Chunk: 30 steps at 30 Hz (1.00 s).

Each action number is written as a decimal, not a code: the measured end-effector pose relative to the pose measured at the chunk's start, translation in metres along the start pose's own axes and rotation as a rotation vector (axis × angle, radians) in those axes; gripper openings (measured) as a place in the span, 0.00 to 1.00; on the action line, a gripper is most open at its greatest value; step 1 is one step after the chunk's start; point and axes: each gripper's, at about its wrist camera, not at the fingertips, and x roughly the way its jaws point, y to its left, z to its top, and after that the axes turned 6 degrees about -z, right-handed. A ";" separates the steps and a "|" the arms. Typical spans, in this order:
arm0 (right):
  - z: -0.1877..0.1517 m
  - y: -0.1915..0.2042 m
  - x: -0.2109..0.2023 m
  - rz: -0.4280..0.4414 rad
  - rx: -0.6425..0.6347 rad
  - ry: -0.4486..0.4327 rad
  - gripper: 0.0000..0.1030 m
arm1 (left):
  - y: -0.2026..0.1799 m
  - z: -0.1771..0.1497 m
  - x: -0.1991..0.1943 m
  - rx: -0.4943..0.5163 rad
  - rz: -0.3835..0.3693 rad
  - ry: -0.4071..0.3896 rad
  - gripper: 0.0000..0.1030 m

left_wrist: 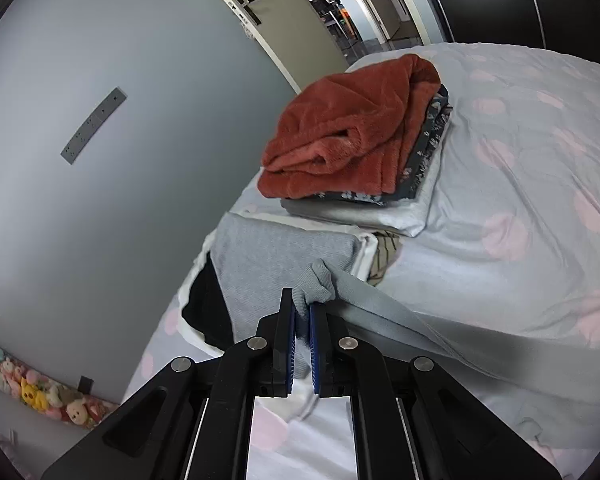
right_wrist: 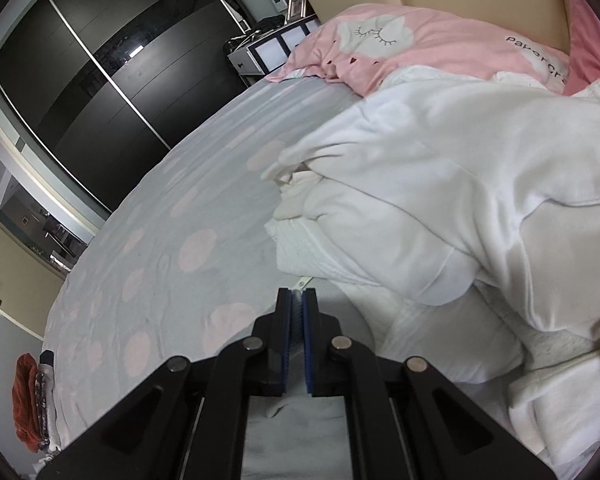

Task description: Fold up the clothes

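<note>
Bed with grey pink-dotted sheet, dark wardrobe, one folded stack, one pink pillow, both grippers' fingers pinching grey garment, left gripper, right gripper

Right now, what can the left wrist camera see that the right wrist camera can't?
Only the left wrist view shows the left hand-held gripper pinching a grey garment, a folded grey top lying just beyond it, and stuffed toys along the wall.

Only the right wrist view shows the right hand-held gripper shut on grey fabric, a pile of white clothes and a pink pillow.

Both show the spotted bedsheet and the stack topped by a rust-red fleece.
</note>
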 end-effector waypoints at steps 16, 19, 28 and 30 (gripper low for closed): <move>0.047 0.041 0.001 -0.131 -0.108 -0.059 0.05 | -0.060 0.069 0.021 0.060 0.037 -0.088 0.06; 0.053 0.059 0.010 -0.184 -0.150 -0.082 0.05 | -0.076 0.077 0.032 0.090 -0.015 -0.106 0.06; 0.015 0.039 0.042 -0.256 -0.068 -0.041 0.05 | -0.098 0.007 0.098 0.310 -0.116 0.053 0.06; 0.015 0.028 0.046 -0.247 -0.020 -0.016 0.05 | -0.093 -0.015 0.107 0.342 -0.143 0.105 0.06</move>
